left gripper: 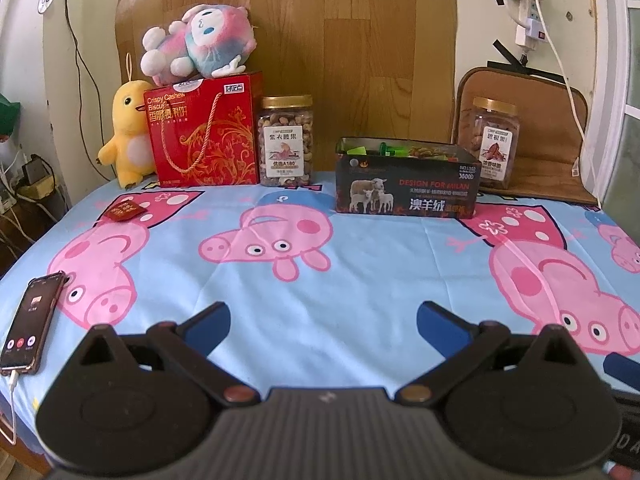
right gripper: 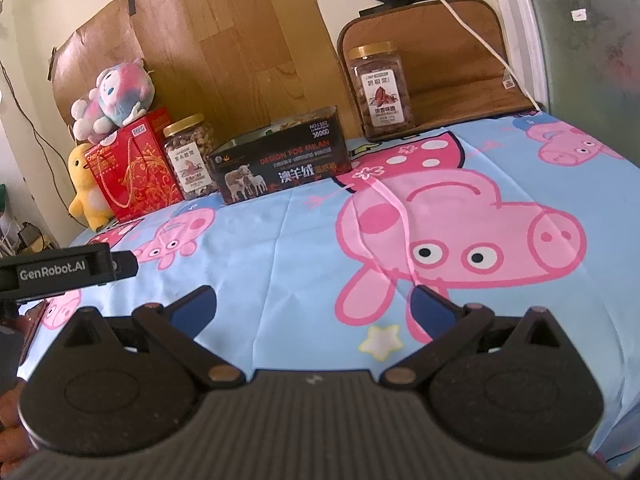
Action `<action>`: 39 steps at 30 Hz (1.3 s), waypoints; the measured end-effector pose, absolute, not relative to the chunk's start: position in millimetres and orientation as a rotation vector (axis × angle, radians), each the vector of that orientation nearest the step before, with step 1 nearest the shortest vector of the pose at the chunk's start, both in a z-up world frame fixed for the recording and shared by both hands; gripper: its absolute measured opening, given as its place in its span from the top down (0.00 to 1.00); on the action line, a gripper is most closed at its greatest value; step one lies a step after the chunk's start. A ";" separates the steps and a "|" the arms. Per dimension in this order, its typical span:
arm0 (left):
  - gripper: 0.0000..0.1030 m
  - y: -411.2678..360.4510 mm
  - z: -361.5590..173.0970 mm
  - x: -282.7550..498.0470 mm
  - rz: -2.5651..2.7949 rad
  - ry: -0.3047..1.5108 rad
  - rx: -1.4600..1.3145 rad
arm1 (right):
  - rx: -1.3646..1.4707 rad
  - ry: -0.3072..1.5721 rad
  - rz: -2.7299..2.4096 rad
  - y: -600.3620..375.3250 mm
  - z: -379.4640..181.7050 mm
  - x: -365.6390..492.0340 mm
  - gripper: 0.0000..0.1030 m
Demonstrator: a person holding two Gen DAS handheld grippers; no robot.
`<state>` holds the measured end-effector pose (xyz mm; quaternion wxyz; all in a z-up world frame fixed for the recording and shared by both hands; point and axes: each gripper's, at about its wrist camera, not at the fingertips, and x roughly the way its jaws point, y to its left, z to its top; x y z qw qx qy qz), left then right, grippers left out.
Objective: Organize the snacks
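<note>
A dark open box (left gripper: 406, 186) with sheep printed on it stands at the back of the table and holds several snack packets (left gripper: 400, 149); it also shows in the right wrist view (right gripper: 280, 160). A small red snack packet (left gripper: 125, 210) lies on the cloth at the far left. My left gripper (left gripper: 323, 322) is open and empty, well short of the box. My right gripper (right gripper: 314, 304) is open and empty over the near cloth. The left gripper body (right gripper: 60, 268) shows at the left of the right wrist view.
A red gift box (left gripper: 204, 132) with a plush toy (left gripper: 198, 46) on top, a yellow duck plush (left gripper: 126, 132) and a nut jar (left gripper: 286, 140) stand back left. A second jar (left gripper: 494, 142) stands back right. A phone (left gripper: 28, 320) lies near left. A cartoon-pig cloth (left gripper: 320, 256) covers the table.
</note>
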<state>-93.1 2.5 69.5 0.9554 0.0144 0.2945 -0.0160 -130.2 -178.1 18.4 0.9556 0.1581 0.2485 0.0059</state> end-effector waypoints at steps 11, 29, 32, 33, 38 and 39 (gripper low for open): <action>0.00 -3.6 67.5 -93.7 -0.041 0.616 0.040 | 0.339 0.495 0.000 -182.6 17.7 -130.9 0.00; 0.00 -9.0 58.0 -93.5 -0.023 0.643 0.082 | 0.335 0.492 0.008 -181.6 18.0 -131.3 0.00; 0.00 -8.9 57.0 -93.7 -0.025 0.648 0.084 | 0.334 0.488 0.010 -181.6 18.7 -131.4 0.00; 0.00 -9.1 56.8 -93.9 -0.024 0.649 0.084 | 0.334 0.487 0.012 -181.5 19.0 -131.4 0.00; 0.00 -8.8 55.5 -93.6 -0.025 0.654 0.086 | 0.333 0.484 0.014 -181.3 19.5 -131.9 0.00; 0.00 -8.7 55.2 -93.5 -0.025 0.655 0.087 | 0.334 0.482 0.014 -181.8 19.6 -131.9 0.00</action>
